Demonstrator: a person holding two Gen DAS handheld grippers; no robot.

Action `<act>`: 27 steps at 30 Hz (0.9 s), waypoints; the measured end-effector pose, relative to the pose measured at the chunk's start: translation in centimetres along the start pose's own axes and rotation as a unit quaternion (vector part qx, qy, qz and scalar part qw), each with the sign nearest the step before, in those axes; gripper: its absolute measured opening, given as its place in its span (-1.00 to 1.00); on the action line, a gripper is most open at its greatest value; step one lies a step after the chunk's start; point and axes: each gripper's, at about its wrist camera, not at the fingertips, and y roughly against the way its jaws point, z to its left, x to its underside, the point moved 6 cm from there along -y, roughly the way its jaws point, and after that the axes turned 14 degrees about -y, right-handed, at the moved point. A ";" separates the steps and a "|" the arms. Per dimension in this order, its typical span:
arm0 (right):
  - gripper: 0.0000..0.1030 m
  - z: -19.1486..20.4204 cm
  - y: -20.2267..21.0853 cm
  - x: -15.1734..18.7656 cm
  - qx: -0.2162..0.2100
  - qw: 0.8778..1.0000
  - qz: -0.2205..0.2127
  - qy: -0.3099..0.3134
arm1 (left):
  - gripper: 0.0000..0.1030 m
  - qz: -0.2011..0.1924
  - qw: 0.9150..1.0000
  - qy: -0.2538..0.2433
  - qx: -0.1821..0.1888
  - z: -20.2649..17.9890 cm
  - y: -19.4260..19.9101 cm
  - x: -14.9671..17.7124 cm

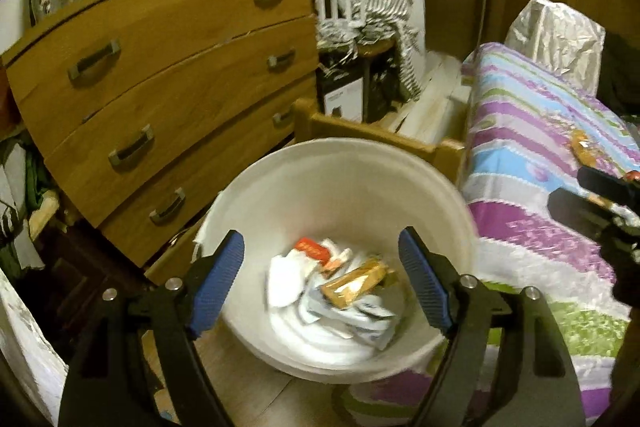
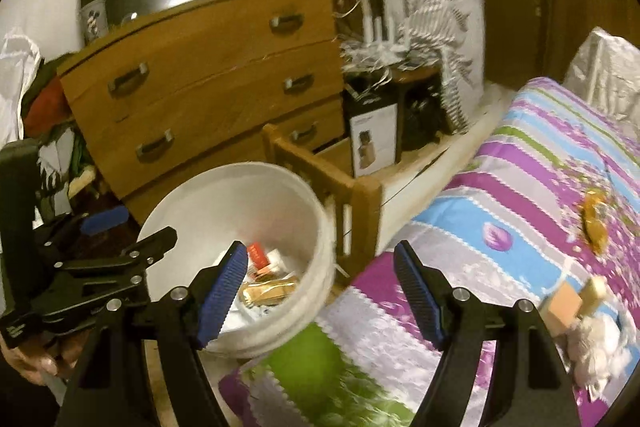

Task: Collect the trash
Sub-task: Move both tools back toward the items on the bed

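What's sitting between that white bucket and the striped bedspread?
A wooden bed-frame post stands between the white bucket and the bedspread, clearest in the right wrist view.

The bucket (image 1: 344, 183) looks like smooth white plastic, faintly glossy; inside it a gold wrapper (image 1: 354, 281) shines like foil among matt white paper. The dresser (image 1: 168, 75) is varnished wood with dull metal handles. The bedspread (image 2: 520, 167) is printed cloth, and the gripper pads (image 1: 218, 281) ribbed blue rubber
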 end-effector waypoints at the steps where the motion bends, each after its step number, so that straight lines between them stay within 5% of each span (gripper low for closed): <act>1: 0.49 -0.8 0.7 0.2 0.006 1.000 -0.011 -0.004 | 0.50 -0.006 1.000 -0.004 0.000 -0.6 0.4 -0.2; 10: 0.49 -10.3 6.0 3.0 0.053 0.995 -0.050 -0.062 | 0.64 -0.055 0.996 -0.067 0.034 -9.0 3.6 -1.8; 27: 0.56 -33.2 16.7 12.5 0.145 0.965 -0.056 -0.212 | 0.65 -0.003 0.980 -0.123 0.154 -23.5 1.1 3.8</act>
